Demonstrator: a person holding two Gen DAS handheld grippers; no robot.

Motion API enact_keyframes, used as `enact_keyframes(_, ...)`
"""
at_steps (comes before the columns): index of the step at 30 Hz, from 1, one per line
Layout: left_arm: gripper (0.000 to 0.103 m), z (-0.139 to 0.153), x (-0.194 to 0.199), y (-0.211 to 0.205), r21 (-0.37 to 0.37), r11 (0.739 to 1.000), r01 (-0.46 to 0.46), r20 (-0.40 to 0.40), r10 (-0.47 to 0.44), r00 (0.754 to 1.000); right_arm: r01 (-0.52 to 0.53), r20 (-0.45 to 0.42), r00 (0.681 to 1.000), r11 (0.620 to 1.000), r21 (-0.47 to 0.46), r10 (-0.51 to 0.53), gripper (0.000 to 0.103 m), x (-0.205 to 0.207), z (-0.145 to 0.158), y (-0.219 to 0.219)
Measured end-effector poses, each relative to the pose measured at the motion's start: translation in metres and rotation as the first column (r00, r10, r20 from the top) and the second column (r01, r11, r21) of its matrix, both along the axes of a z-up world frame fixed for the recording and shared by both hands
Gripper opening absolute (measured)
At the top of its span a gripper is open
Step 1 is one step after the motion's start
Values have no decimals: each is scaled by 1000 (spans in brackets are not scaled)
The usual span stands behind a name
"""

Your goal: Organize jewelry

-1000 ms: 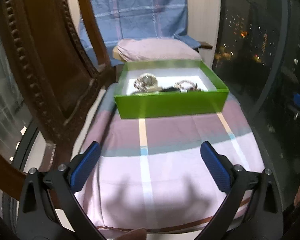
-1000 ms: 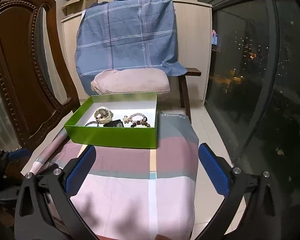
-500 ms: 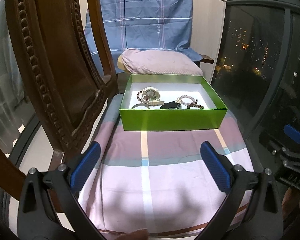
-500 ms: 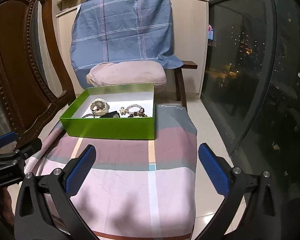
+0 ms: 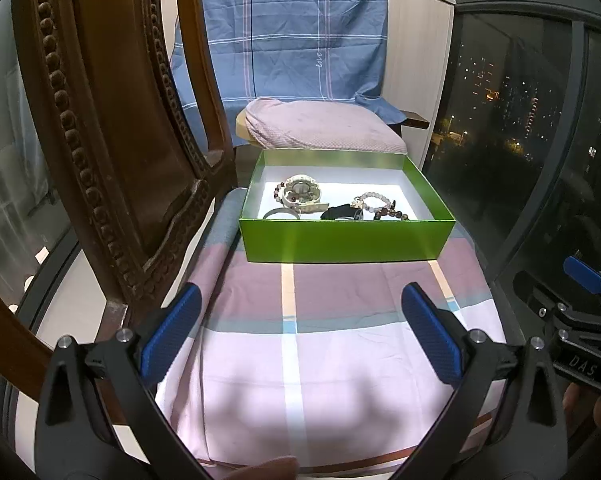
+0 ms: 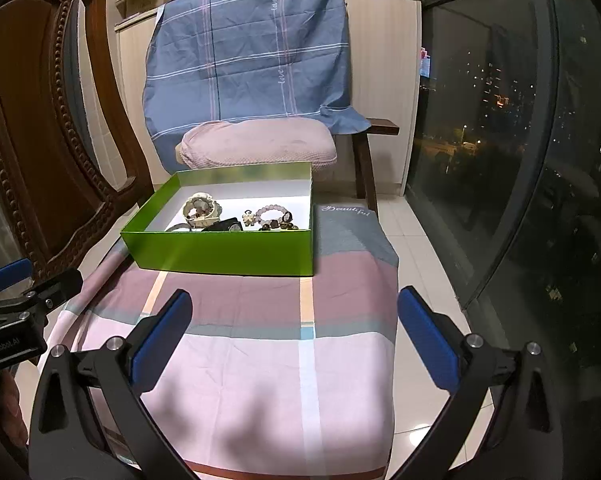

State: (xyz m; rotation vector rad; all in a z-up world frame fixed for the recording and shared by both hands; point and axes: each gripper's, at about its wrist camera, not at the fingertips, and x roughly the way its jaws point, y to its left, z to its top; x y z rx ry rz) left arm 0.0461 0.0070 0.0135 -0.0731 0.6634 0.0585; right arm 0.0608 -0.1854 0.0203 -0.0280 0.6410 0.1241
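Observation:
A green box (image 5: 344, 242) (image 6: 224, 248) with a white inside stands at the far end of a cloth-covered surface. Inside it lie a cream beaded bracelet (image 5: 302, 192) (image 6: 201, 209), a pale pink bead bracelet (image 5: 374, 200) (image 6: 274, 213), a dark bead string (image 5: 392, 214) (image 6: 280, 225), a black piece (image 5: 340, 212) (image 6: 222, 226) and a metal ring (image 5: 281, 213). My left gripper (image 5: 300, 332) hangs open above the near cloth, well short of the box. My right gripper (image 6: 294, 334) is open too, equally far back. Both hold nothing.
The striped pink and purple cloth (image 5: 300, 360) (image 6: 260, 360) covers the surface. A carved wooden chair back (image 5: 112, 140) (image 6: 32, 140) rises on the left. Behind the box are a pink cushion (image 5: 320, 132) and a blue plaid cloth (image 6: 248, 52). Dark glass (image 6: 520, 160) bounds the right.
Both grippers have drawn back and risen a little, so the box looks farther away. Each gripper now shows at the edge of the other's view. The jewelry has not moved.

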Motion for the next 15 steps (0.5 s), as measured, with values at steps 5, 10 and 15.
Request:
enact_keyframes(5, 99, 0, 0, 0, 1, 1000, -1, 1, 1, 1000, -4, 1, 1000, 1000, -7, 4, 100, 0, -1, 1)
enact_keyframes(10, 99, -1, 0, -1, 3, 1000, 6, 1, -6, 1000, -8, 0, 1000, 1000, -6, 8, 100, -1, 0, 2)
enact_keyframes(15, 99, -2, 1, -3, 6, 1000, 9, -3, -9, 1000, -9, -3, 1000, 1000, -5, 9, 100, 0, 0, 1)
